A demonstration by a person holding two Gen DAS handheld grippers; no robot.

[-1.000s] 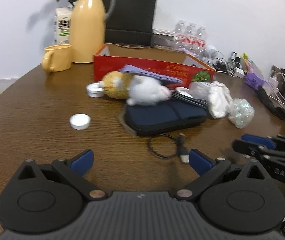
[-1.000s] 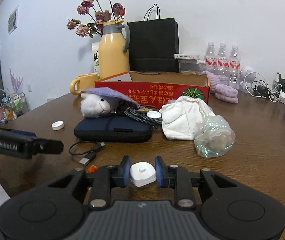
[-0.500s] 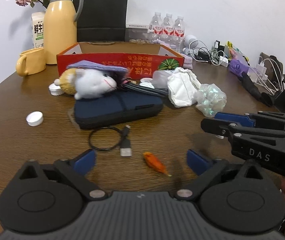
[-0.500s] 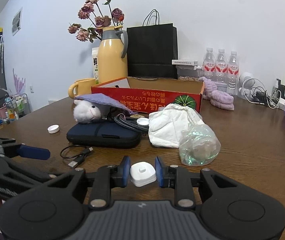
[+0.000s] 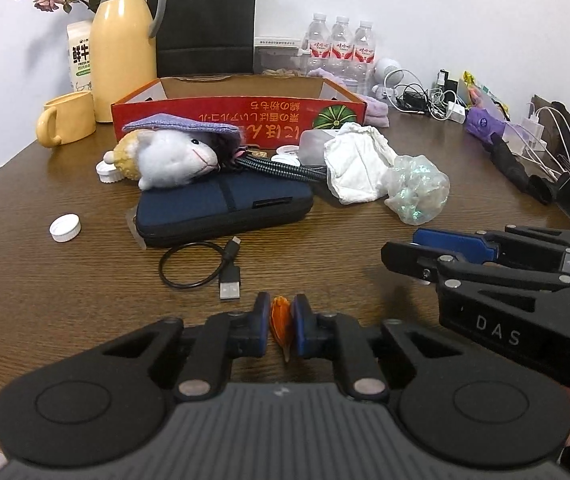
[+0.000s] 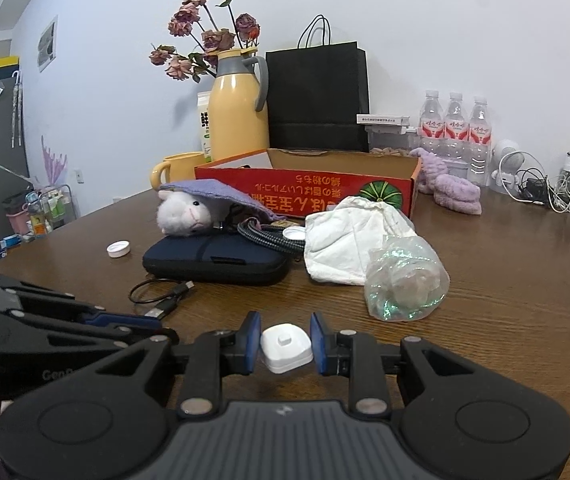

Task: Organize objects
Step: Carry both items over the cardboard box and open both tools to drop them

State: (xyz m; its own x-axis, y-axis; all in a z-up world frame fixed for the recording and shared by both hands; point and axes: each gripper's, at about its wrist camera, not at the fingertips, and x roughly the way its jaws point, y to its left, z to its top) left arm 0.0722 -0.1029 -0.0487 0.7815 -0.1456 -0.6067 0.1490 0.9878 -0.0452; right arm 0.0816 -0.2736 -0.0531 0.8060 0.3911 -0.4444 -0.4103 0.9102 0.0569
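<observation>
My left gripper (image 5: 281,330) is shut on a small orange object (image 5: 280,326) low over the brown table. My right gripper (image 6: 285,343) is shut on a small white square plug-like object (image 6: 286,349); it shows from the side in the left wrist view (image 5: 437,248). Ahead lie a black USB cable (image 5: 201,264), a dark blue zip case (image 5: 225,208), a white plush toy (image 5: 169,160) under a purple cloth, a white cloth (image 5: 359,168) and a crumpled clear plastic bag (image 5: 417,188). An open red cardboard box (image 5: 241,114) stands behind them.
A white bottle cap (image 5: 65,228) lies at the left. A yellow mug (image 5: 67,118), yellow thermos (image 5: 123,40), black paper bag (image 5: 207,16) and water bottles (image 5: 341,46) line the back. Chargers and cables (image 5: 525,136) crowd the right edge.
My left gripper has moved up to the orange object and shut on it; it was open before. My right gripper still holds the white object.
</observation>
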